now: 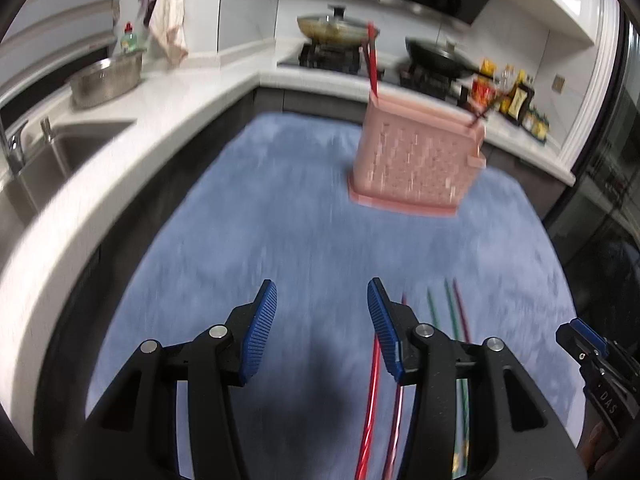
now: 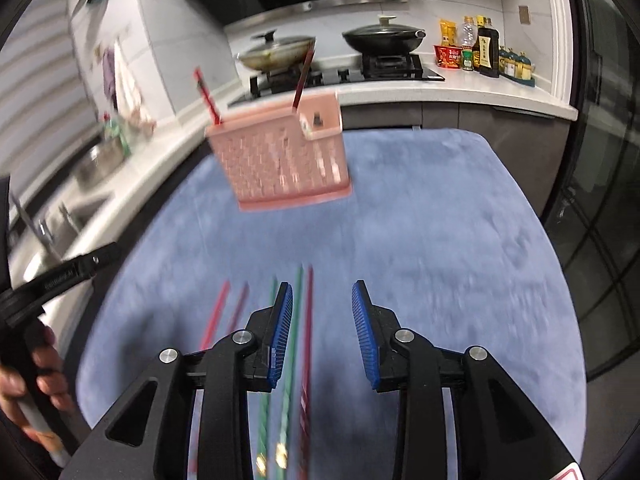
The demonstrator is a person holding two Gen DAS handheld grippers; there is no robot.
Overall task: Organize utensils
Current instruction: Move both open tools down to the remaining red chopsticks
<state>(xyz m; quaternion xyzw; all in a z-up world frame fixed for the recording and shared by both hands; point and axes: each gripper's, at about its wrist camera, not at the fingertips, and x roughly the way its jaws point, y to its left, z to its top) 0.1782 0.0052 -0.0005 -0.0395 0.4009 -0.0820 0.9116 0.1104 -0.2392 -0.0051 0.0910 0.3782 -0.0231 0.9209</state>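
Note:
A pink perforated utensil holder (image 1: 416,160) stands on the blue mat (image 1: 280,220), with red chopsticks (image 1: 372,60) upright in it; it also shows in the right wrist view (image 2: 284,160). Loose chopsticks lie on the mat: red ones (image 1: 370,408), green ones (image 1: 434,312) and a dark red one (image 1: 462,312). My left gripper (image 1: 322,304) is open and empty above the mat, the red chopsticks under its right finger. My right gripper (image 2: 322,304) is open and empty, above a green chopstick (image 2: 294,320) and a dark red one (image 2: 308,320). Both views are motion-blurred.
A white L-shaped counter (image 1: 192,92) holds a sink (image 1: 48,160), a steel bowl (image 1: 106,80), and a stove with a lidded pan (image 1: 336,28) and a black wok (image 2: 382,38). Sauce bottles (image 2: 486,52) stand at the right. A dark glass door (image 2: 600,220) bounds the right.

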